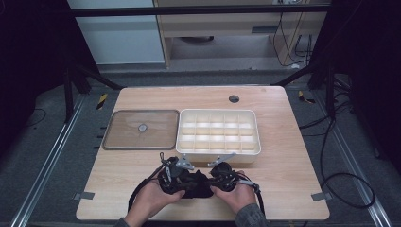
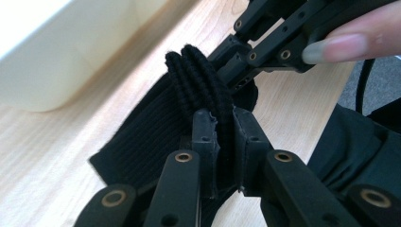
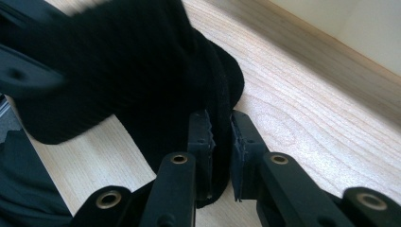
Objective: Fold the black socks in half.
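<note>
Low over the table's near edge, both hands' jaws pinch one black sock [image 1: 195, 185] between them.

The left tool [image 2: 225, 130] pinches a folded black knit cloth [image 2: 156, 127] above the table [image 2: 47, 156].

High view: fixed above the near edge of the table [image 1: 283, 156], looking forward and down; whole tabletop in frame, floor and cabinets at the top, both hands at bottom centre.

Left gripper view: rides low, very close, looking along its jaws at a black knitted cloth [image 2: 208, 90]; pale divided box [image 2: 52, 52] wall at upper left, the other gripper at upper right.

Right gripper view: equally close, just above the wood; same black cloth at upper left, box wall at upper right.

Shared by all three: cloth, box, front strip of tabletop.
</note>
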Tool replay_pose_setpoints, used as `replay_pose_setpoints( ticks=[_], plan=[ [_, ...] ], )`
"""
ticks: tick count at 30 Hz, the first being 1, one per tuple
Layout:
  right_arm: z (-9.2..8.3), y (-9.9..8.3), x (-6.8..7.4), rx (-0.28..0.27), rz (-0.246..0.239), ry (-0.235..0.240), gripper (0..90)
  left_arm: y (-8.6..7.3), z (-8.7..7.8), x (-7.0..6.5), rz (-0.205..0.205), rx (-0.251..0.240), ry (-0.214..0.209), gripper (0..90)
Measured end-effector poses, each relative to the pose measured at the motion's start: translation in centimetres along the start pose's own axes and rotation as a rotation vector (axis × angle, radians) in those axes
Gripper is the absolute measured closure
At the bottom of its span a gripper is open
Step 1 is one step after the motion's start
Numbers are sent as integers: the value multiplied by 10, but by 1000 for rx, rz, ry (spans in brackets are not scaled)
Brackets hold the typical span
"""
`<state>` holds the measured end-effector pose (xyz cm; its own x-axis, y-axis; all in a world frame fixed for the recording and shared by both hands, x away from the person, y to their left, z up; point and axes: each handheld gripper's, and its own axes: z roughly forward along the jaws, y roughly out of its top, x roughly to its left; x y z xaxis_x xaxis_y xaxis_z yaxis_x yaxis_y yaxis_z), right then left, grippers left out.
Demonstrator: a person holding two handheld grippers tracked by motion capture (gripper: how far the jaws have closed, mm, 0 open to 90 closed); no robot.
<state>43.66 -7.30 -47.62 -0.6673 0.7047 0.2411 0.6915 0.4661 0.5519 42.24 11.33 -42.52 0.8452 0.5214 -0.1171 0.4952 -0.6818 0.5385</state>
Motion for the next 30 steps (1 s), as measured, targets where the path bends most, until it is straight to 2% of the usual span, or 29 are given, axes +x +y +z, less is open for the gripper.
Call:
replay_pose_setpoints(
  ticks=[2, 7, 11, 13, 15, 18, 20, 21, 24, 27, 30],
  plan=[
    [0, 0, 0, -5, 1, 3, 756, -2, 6, 0, -4, 4, 13, 803],
    [-8, -2, 2, -4, -7, -9, 554, -7, 16, 2, -8, 17, 27, 801],
    [-19, -5, -1, -9, -4, -28, 507, -7, 19, 1, -14, 4, 24, 788],
    [-24, -8, -4, -23, 6, -36, 498, -7, 20, -1, -17, -5, 7, 769],
    [-30, -9, -7, -34, 16, -46, 483, -5, 17, -5, -19, -29, -1, 705],
    [-39, -10, -9, -64, 32, -59, 460, -3, 6, -11, 1, -54, 41, 548],
    [-41, -10, -9, -70, 36, -58, 455, -4, 1, -11, -4, -68, 50, 489],
    [-45, -8, -8, -89, 43, -52, 449, -5, -6, -9, -16, -81, 61, 489],
    [-51, -2, -2, -124, 33, -59, 436, -10, -17, -2, -42, -98, 101, 368],
    [-50, 4, 3, -124, 27, -65, 417, -19, -26, 7, -64, -107, 153, 255],
    [-44, 9, 5, -119, 28, -67, 404, -30, -32, 13, -95, -129, 173, 163]
  ],
)
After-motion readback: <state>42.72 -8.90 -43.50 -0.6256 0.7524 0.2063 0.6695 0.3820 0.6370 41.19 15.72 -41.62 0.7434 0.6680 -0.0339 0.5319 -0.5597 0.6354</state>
